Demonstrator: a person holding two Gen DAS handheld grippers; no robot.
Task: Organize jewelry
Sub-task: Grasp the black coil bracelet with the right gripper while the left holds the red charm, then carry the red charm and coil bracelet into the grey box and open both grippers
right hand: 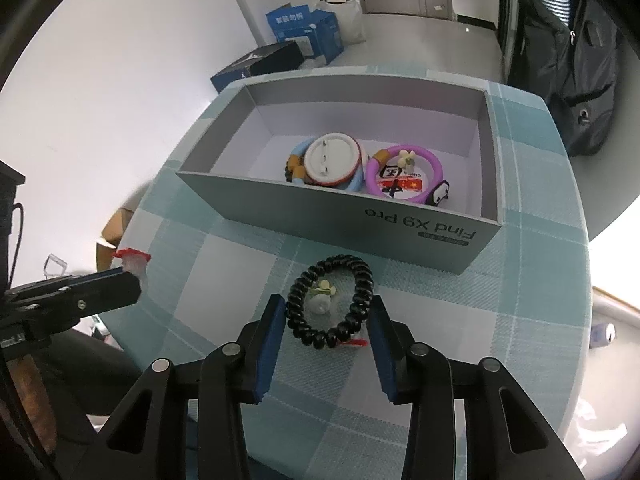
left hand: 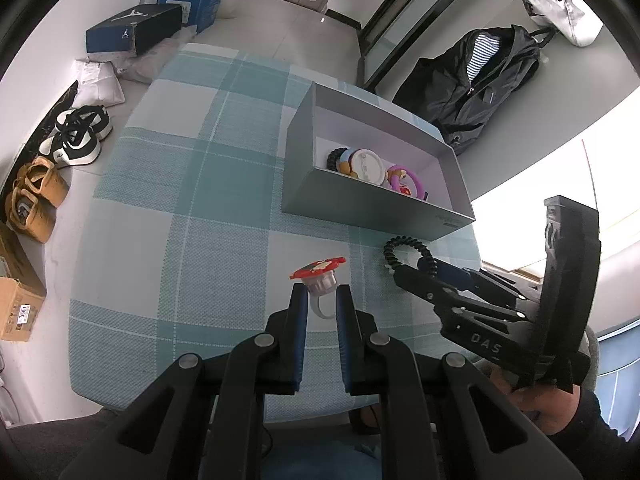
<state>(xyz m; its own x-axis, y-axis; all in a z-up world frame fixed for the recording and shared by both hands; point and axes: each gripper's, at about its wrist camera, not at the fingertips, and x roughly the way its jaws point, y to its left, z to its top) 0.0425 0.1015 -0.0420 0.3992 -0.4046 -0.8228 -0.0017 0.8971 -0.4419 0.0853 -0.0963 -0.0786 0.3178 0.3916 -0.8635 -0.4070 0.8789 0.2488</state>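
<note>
Surface: a table under a teal-and-white checked cloth (right hand: 500, 312), pale floor beyond.

Nearest, my left gripper (left hand: 322, 304) is clamped on a toy ring (left hand: 320, 282); its clear band sits between the blue pads, and its red top stands just past the fingertips at 12 o'clock, clear of the cloth.

My right gripper (right hand: 328, 320) straddles a black coiled bracelet (right hand: 332, 304) lying flat on the cloth. The coil sits between the pads, which touch its flanks at 9 and 3 o'clock, so the jaws are closed on it. A small white charm (right hand: 322, 298) lies inside the loop.

Beyond the bracelet at 12 o'clock, apart from it, stands an open grey box (right hand: 320, 208). Inside: a round white badge (right hand: 332, 158) over a blue bangle, and at its 3 o'clock a purple ring-shaped bangle (right hand: 404, 176).

Farthest, in the left wrist view: shoes (left hand: 76, 140) at 9 o'clock on the floor, a dark shoebox (left hand: 134, 28) at 11 o'clock.
</note>
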